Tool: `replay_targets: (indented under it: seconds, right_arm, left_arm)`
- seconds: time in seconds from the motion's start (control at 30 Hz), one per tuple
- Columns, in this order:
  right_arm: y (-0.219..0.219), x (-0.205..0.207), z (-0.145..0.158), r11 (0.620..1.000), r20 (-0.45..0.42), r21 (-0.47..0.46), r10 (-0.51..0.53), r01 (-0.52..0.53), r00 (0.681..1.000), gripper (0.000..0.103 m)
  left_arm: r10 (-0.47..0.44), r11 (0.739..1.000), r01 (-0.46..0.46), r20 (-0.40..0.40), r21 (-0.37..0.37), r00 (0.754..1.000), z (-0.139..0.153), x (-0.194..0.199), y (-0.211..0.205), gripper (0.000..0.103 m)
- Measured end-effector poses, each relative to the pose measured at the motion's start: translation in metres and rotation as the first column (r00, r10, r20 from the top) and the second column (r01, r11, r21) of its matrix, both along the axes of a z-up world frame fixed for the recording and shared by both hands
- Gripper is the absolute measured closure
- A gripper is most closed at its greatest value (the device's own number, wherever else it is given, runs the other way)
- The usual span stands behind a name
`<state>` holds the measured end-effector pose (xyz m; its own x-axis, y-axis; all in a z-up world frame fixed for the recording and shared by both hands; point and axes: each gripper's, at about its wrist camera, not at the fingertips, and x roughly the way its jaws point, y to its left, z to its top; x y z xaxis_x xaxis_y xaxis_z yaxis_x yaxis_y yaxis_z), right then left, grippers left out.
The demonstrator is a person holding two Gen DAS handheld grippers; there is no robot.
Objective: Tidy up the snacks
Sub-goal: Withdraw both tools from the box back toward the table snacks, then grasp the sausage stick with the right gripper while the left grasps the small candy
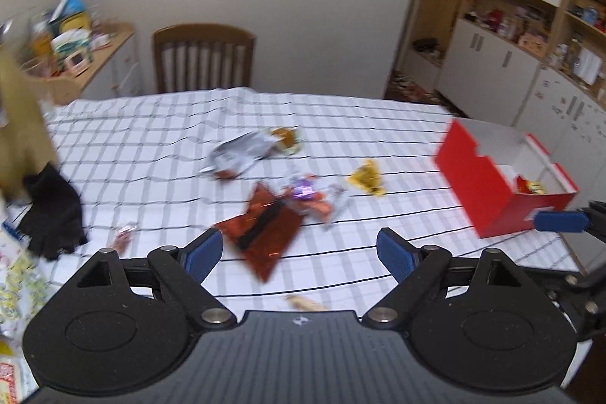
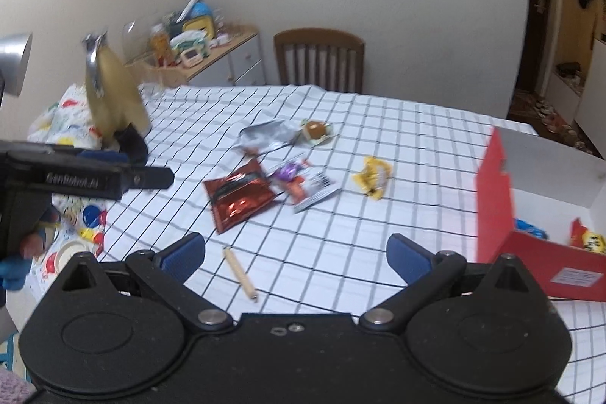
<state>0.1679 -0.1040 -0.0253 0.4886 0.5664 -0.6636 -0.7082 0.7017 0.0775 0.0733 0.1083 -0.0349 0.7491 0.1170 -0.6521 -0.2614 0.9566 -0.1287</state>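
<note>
Near the table's front edge I am holding the left gripper (image 1: 299, 254) and right gripper (image 2: 295, 258) wide apart, gripping nothing. Beyond them, toward the middle, the red packet (image 2: 238, 197), yellow wrapper (image 2: 373, 178) and silver bag (image 2: 269, 133) are waiting; the red box (image 2: 500, 199) at the right edge is holding a few snacks. "GenRobot.AI" is readable.
</note>
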Motion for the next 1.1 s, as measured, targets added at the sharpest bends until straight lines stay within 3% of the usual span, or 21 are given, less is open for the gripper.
replay_targets:
  seconds: [0.2,0.6,0.77,0.87,1.1]
  right_arm:
    - [0.036,-0.004,-0.024,0.998,-0.032,-0.037,0.043,-0.044,0.999,0.007]
    - [0.085,0.005,-0.07,0.98,-0.089,-0.147,0.12,-0.132,0.989,0.027]
    - [0.103,0.011,-0.087,0.967,-0.104,-0.191,0.149,-0.167,0.983,0.042]
    - [0.112,0.016,-0.097,0.961,-0.116,-0.218,0.146,-0.169,0.982,0.054]
    - [0.121,0.02,-0.114,0.947,-0.148,-0.25,0.168,-0.202,0.975,0.065]
  left_arm:
    - [0.053,0.998,-0.052,-0.045,0.023,0.998,-0.023,-0.002,0.044,0.014]
    - [0.142,0.99,-0.141,-0.109,0.015,0.984,-0.068,0.016,0.129,0.014]
    - [0.138,0.99,-0.139,-0.122,-0.005,0.983,-0.082,0.032,0.148,0.015]
    - [0.142,0.99,-0.143,-0.146,0.007,0.979,-0.092,0.041,0.158,0.029]
    - [0.131,0.991,-0.135,-0.212,-0.004,0.968,-0.115,0.052,0.178,0.05]
